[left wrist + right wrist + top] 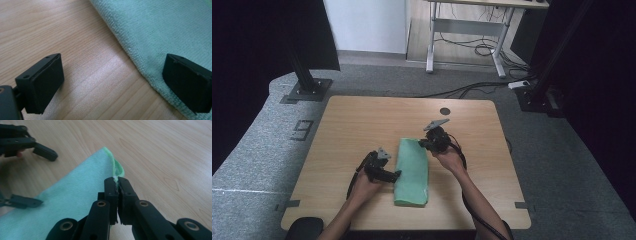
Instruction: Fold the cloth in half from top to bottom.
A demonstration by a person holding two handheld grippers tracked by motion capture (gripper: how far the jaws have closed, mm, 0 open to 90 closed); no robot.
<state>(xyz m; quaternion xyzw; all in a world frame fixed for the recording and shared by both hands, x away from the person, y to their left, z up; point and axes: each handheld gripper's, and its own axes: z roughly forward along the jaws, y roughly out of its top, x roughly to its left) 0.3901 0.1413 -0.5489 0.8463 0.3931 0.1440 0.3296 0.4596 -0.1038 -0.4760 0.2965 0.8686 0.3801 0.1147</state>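
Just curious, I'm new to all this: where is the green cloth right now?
In the high view the green cloth lies folded on the wooden table, between the left gripper and right gripper, which pinches its far edge.

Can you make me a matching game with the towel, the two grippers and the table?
Things:
1. towel
2. left gripper
3. right gripper
4. table

States:
A. jaws wide open, one over the wood, one over the towel's edge
B. light wood, under everything
C. green, folded into a long strip
D. jaws pinched shut on the towel's edge

Pairs: 1-C, 2-A, 3-D, 4-B
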